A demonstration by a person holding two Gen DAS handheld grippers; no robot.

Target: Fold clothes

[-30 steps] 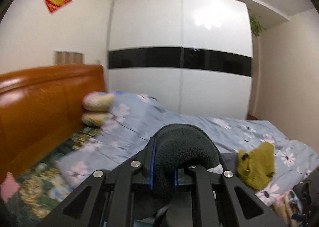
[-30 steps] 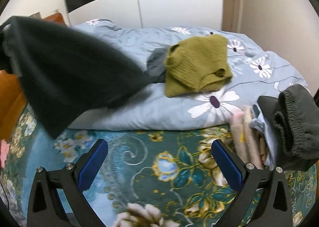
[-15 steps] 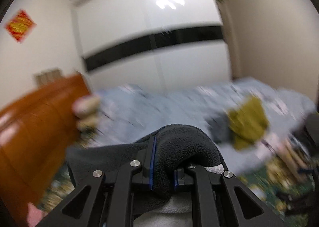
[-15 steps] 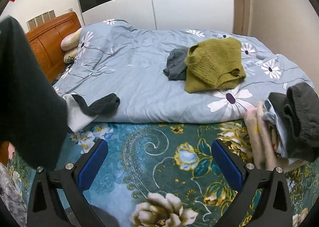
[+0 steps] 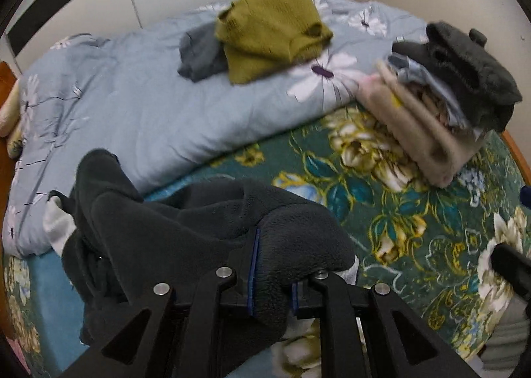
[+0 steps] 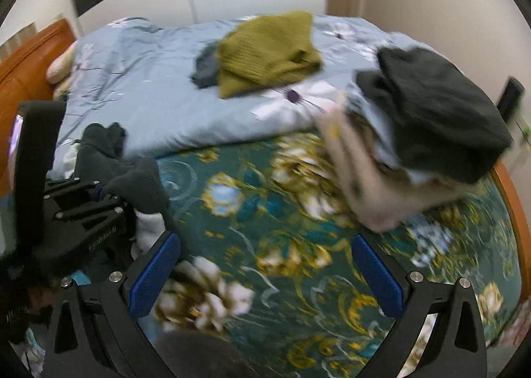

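The left gripper (image 5: 270, 273) was clamped on a dark fleece garment (image 5: 186, 232) draped ahead and left of it; the right gripper (image 6: 265, 275) stood wide open, empty, above the floral bedspread (image 6: 265, 212)

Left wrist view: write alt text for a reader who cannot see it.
The left gripper, jaws shut, grips a dark grey fleece garment low over a green floral blanket. Beyond lie a blue quilt, an olive sweater and a stack of folded clothes.
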